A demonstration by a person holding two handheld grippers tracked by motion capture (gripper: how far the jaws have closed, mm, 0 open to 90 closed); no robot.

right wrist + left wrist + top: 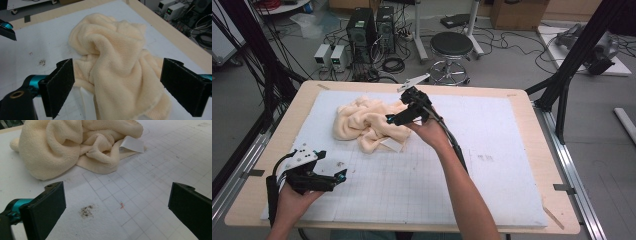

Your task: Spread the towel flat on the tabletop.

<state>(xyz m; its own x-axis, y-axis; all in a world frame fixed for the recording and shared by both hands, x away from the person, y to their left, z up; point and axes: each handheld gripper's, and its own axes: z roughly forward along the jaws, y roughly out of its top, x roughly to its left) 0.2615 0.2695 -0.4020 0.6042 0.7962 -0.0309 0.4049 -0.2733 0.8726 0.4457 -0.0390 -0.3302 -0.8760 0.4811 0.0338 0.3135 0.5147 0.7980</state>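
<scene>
The soft, light towel (112,62) lies bunched up right under the wide-open right gripper (117,85), so a floppy edge looks best to pinch, while the left gripper (117,205) waits wide open, well apart

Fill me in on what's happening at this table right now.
A person holds a two-jaw gripper in each hand over a white gridded mat. The right gripper hangs open just above a crumpled cream towel, its jaws either side of a fold but not closed on it. The left gripper is open too, near the mat's front left, apart from the towel. A white label pokes out at the towel's edge.
</scene>
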